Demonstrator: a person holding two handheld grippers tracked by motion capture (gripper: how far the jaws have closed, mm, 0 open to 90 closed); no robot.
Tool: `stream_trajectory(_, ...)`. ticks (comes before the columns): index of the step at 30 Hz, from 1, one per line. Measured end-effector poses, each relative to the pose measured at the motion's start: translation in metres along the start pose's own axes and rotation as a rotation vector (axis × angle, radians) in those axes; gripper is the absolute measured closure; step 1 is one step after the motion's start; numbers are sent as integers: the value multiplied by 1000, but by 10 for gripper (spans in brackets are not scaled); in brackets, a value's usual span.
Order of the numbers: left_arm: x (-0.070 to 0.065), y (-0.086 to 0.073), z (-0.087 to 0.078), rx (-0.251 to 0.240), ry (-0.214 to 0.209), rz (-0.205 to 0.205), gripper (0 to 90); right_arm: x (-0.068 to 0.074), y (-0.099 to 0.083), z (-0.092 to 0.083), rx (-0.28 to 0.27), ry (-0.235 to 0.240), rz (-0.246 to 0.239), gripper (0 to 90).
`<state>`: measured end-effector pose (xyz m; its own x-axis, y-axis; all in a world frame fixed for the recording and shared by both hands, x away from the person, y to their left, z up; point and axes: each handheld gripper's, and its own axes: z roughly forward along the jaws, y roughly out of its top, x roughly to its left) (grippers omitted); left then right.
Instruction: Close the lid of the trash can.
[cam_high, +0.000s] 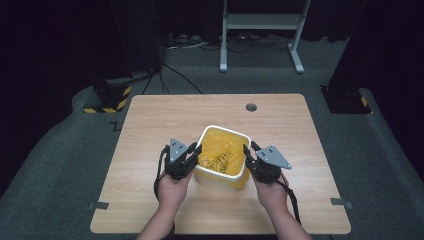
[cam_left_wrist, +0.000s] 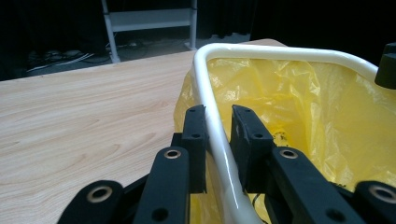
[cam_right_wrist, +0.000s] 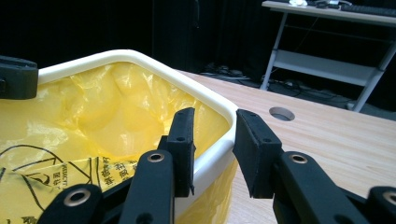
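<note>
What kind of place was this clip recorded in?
Probably a lab or recording studio rather than a home. A bare wooden table with a cable hole stands on grey carpet, black curtains hang behind, cables trail across the floor, and a metal stand sits at the back.

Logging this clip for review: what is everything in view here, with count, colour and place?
bin: one, white rim, mid-table, nearer the person
bag: one, yellow with black print, lining the bin
table: one, light wood, with a round hole near the far edge
frame: one, pale grey, on the floor beyond the table
left gripper: one, black, jaws astride the bin's rim
right gripper: one, black, jaws astride the opposite rim
hands: two, behind the grippers
</note>
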<state>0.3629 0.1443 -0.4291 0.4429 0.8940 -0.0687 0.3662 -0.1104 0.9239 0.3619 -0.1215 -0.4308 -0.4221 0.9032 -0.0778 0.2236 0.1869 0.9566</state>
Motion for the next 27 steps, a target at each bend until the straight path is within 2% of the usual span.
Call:
stream_trajectory(4,2,-1,1,1,-17,-21,749,1,0,0,-2,-3,-3,685)
stream_trajectory(9,1,0,1,10,-10,-18,746,1,0,0,-7,-7,-17,694)
stream_trajectory(10,1,1,0,12,-7,-12,744,1,0,0,-8,-6,-22,671)
stream_trajectory(11,2,2,-2,-13,-24,-10,730,1,0,-1,-7,-8,-25,612)
stream_trajectory(12,3,3,-5,-37,-32,-6,639,-2,1,-2,-12,-3,-17,570)
stream_trajectory(15,4,8,-14,-88,-50,16,493,-12,4,-10,-31,4,14,506)
stream_trajectory(17,4,11,-21,-100,-31,53,439,-18,5,-14,-30,4,15,472)
stream_trajectory(20,9,10,-28,-97,-8,84,389,-29,1,-21,-22,-16,3,437)
stream_trajectory(24,23,5,-37,-79,15,85,349,-41,-9,-27,-2,-32,2,390)
stream_trajectory(27,39,-3,-43,-52,50,85,329,-52,-19,-31,22,-48,12,367)
